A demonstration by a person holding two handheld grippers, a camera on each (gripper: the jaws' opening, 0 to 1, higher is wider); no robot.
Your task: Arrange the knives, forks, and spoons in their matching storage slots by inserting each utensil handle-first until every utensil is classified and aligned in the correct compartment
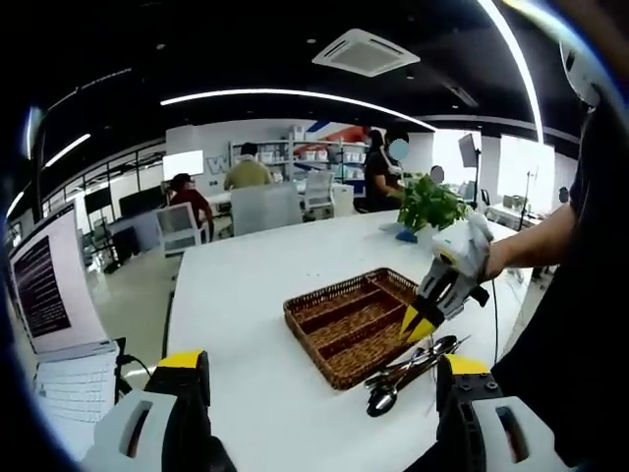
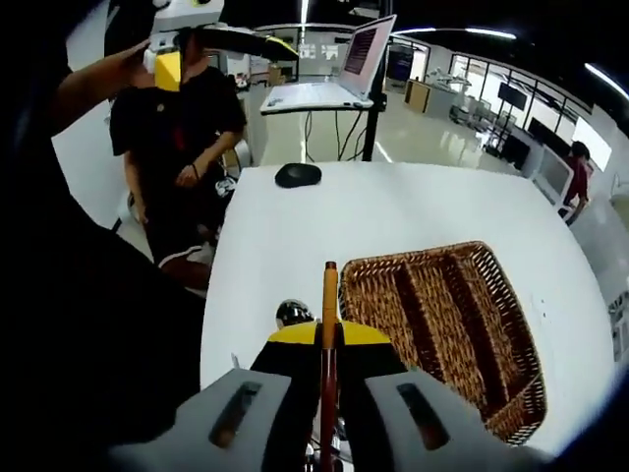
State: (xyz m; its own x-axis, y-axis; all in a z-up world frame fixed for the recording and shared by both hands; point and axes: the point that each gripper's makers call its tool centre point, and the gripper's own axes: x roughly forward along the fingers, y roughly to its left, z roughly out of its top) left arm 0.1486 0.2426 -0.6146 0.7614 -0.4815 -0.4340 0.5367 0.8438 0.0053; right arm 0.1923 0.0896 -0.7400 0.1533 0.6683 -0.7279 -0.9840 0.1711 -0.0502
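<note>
big open office, dark ceiling with long light strips [image 1: 295, 95] and an air-con vent [image 1: 364, 51], white desk [image 1: 256, 295], potted plant [image 1: 429, 205], shelves [image 1: 329, 157] at the back, office chairs [image 1: 179, 228], laptop on a stand [image 2: 334, 74], shiny pale floor [image 2: 423, 133]

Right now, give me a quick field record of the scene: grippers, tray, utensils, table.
right gripper: jaws shut on an orange-handled utensil, its handle pointing forward; which kind, cannot tell
left gripper: jaws open, holding nothing, raised above the table
wicker tray: on the white table, long compartments, no utensils inside
utensil pile: loose on the table beside the tray, under the right gripper
other items: black mouse at the table's far edge, potted plant
</note>
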